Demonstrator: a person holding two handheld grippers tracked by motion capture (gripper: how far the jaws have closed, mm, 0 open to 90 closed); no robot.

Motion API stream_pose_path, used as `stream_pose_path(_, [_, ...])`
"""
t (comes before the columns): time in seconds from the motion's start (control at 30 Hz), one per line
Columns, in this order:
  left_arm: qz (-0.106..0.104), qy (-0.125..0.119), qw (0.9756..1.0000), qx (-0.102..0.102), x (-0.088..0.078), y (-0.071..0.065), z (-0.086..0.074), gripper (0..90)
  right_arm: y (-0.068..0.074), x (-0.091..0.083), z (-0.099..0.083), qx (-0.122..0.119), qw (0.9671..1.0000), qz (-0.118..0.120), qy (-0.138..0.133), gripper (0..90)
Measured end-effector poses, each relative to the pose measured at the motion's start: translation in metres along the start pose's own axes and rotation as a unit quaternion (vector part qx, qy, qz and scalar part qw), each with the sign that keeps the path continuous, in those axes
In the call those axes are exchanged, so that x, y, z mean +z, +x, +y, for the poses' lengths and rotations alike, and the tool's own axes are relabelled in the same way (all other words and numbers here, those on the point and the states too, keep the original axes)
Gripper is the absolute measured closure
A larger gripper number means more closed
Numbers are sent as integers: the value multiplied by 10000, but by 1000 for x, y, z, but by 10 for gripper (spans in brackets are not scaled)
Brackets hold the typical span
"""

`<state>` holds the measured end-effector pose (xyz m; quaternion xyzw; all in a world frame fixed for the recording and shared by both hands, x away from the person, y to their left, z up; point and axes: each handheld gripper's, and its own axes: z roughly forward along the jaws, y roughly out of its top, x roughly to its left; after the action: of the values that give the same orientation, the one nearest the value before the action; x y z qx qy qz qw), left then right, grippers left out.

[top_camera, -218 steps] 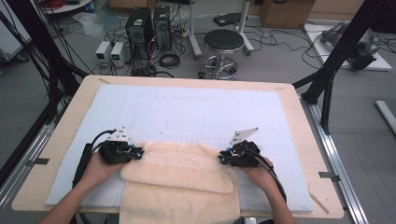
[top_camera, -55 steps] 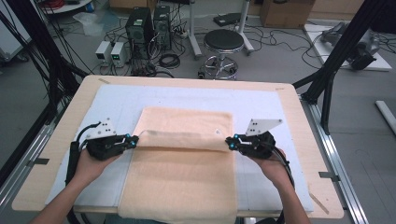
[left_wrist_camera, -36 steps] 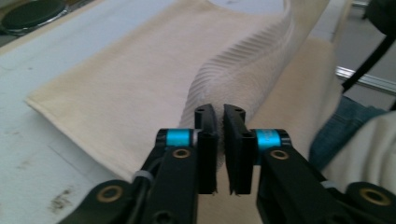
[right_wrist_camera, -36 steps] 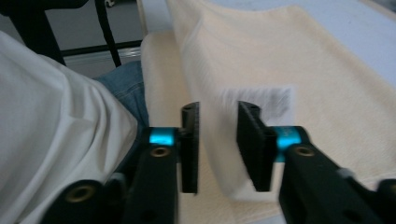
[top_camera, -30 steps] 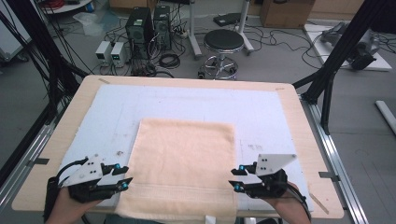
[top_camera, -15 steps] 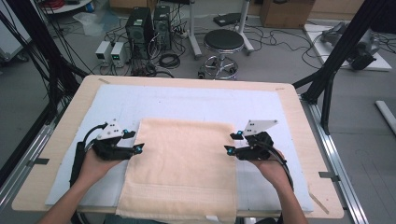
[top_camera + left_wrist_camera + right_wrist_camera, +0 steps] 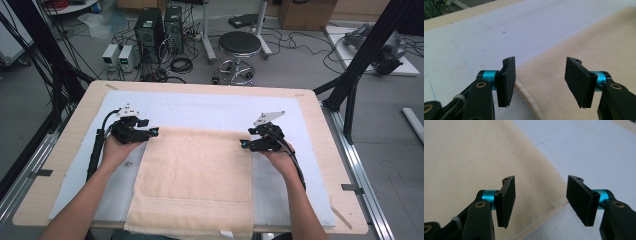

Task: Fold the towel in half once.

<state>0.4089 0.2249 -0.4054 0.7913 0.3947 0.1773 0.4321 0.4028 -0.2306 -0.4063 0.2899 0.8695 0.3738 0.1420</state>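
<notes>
The towel (image 7: 195, 182) lay flat on the pale mat (image 7: 210, 112), running from the bottom edge of the high view up to mid-frame, its near end hanging over the table (image 7: 60, 165) edge. At the towel's far left corner, the left gripper (image 7: 155, 131) had its jaws spread, just opened, nothing pinched; in the left gripper view the towel's corner (image 7: 534, 82) lay below and between the pads (image 7: 507, 80). At the far right corner, the right gripper (image 7: 242, 144) stood likewise spread, just opened, above the towel's edge (image 7: 541, 217). Beyond the table stood a stool (image 7: 239, 45).
</notes>
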Motion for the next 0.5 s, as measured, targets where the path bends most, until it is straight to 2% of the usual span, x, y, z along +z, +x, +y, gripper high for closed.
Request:
stream_pose_path(0.03, [-33,-2,9999,-121,5,3,-1,423,-2,4,-1,1,10000,-23,60,386])
stream_pose_path(0.1, [-45,-50,9987,-504,13,9,-6,416,-3,10,-3,66,9999,-34,137,377])
stream_pose_path(0.2, [45,36,9987,-503,20,11,-9,381,-7,17,-7,101,9998,-22,171,375])
stream_pose_path(0.33, [108,390,9986,-334,31,12,-15,378,-12,25,-12,204,9994,27,290,377])
stream_pose_path(0.4, [6,525,9978,-408,35,13,-19,378,-14,26,-13,193,9993,69,297,384])
stream_pose_path(0.43, [-32,498,9977,-454,36,14,-20,385,-14,27,-13,257,9991,109,303,399])
stream_pose_path(0.5, [5,506,9977,-459,35,15,-20,411,-15,29,-14,203,9990,247,316,448])
